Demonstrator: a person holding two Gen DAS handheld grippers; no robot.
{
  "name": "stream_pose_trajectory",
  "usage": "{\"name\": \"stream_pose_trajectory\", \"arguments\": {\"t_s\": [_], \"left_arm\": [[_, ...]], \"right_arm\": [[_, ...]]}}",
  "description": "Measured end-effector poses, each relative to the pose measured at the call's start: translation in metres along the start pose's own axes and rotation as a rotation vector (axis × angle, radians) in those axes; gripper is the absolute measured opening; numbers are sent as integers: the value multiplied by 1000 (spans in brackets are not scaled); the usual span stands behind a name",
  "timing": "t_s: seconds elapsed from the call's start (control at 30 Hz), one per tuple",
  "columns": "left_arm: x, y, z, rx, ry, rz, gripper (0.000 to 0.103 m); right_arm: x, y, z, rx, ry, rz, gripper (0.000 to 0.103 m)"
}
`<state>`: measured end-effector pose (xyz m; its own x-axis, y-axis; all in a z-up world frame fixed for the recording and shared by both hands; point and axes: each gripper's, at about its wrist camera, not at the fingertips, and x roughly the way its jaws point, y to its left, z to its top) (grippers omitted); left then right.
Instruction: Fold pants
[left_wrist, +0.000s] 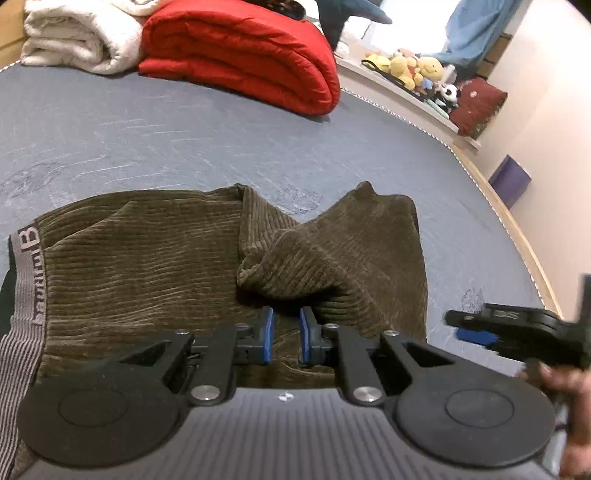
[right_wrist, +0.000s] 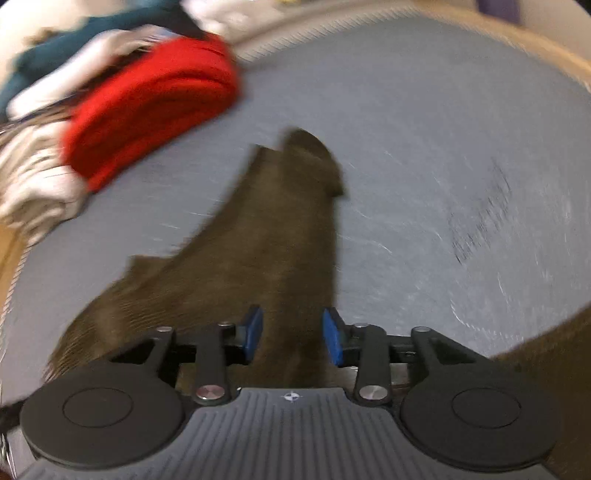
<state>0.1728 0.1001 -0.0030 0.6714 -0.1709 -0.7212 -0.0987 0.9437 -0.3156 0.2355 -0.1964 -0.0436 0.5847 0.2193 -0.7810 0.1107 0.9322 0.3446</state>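
Olive-brown corduroy pants lie on the grey-blue bed, with a grey striped waistband at the left and a leg bunched over at the right. My left gripper hovers low over the pants with its blue pads a small gap apart and nothing between them. My right gripper shows at the right edge of the left wrist view, over the bed beside the pants. In the blurred right wrist view my right gripper is open above a pants leg.
A folded red quilt and a white blanket lie at the far side of the bed. Plush toys and a red cushion sit on a ledge by the wall. The bed's edge runs along the right.
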Motion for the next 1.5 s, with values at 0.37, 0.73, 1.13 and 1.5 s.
{"name": "stream_pose_trajectory", "arguments": {"t_s": [0.37,0.73,1.13,1.5], "left_arm": [[14,8,12,-19,28,-4,23],[10,23,30,-105,13,-58,29],[23,16,30,-130,78,-160,38],[36,-23,17,-20,122,-295,53]], "right_arm": [[59,7,-2,62,118,-40,22],[-49,125,-66,-776,-208,361,10],[-49,102,-59,-683,40,565,25],[21,-18,-6,126,166,255,42]]}}
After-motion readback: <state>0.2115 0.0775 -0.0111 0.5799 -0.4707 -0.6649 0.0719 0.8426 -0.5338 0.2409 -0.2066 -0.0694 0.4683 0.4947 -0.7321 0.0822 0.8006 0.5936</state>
